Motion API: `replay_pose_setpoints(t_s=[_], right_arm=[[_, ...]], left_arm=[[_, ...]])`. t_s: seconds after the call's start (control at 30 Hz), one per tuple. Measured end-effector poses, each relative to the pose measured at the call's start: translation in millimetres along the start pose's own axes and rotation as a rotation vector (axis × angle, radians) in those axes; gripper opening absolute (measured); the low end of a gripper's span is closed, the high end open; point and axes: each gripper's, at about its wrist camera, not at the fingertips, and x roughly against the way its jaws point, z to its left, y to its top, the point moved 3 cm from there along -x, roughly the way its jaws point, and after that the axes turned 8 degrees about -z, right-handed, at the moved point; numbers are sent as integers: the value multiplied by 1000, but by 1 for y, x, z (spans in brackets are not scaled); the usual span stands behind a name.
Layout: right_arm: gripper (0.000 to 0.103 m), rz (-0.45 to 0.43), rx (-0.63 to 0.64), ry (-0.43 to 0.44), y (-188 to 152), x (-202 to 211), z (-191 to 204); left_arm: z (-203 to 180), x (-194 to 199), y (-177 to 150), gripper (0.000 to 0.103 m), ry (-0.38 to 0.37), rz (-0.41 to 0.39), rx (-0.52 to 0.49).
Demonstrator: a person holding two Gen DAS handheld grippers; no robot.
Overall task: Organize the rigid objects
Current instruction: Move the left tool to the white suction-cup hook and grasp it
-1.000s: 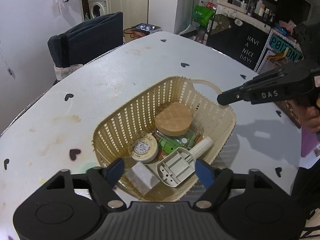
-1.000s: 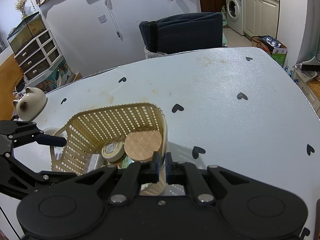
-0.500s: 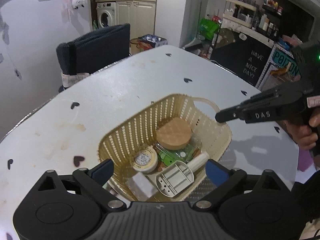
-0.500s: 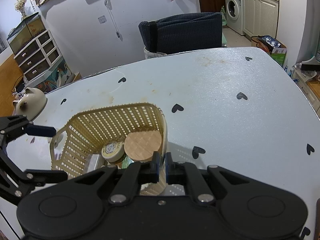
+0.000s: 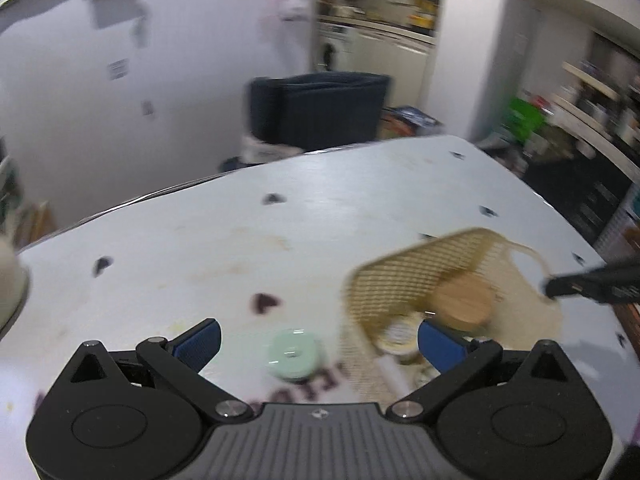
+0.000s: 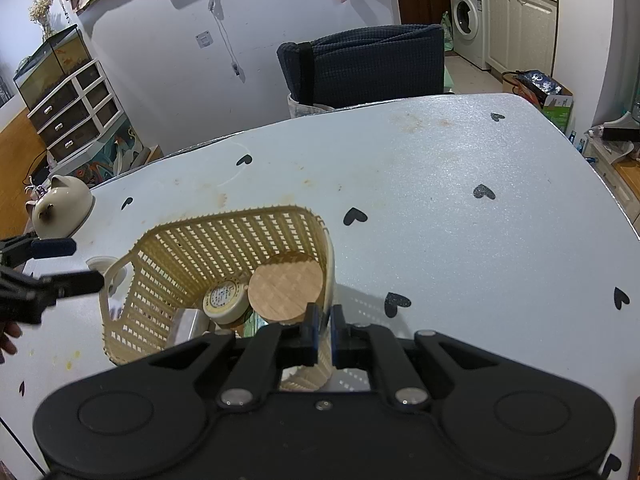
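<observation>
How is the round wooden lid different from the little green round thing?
The wooden lid is tan and lies inside the basket; the green ring is mint and lies on the table outside it. The wooden lid looks solid; the green ring seems to have a middle hole. Both are round and flat.

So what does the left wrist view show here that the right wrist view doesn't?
Only the left wrist view shows the mint green round thing on the table beside the basket, between the open left gripper's fingers. Only the right wrist view shows the cat-eared pot and the right gripper shut on the basket's wall. Both show the basket, its wooden lid and the chair.
</observation>
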Motion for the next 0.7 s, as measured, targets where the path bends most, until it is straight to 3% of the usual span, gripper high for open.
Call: replay_pose_setpoints(t_s=[0.27, 0.5, 0.7], right_arm=[[6, 1, 0, -1, 1, 0, 0], [6, 2, -3, -1, 0, -1, 1], [6, 4, -3, -3, 0, -3, 0]], left_arm=[[54, -14, -21, 103, 226, 6, 129], [81, -33, -42, 102, 290, 52, 163], [91, -44, -55, 80, 307, 56, 241]])
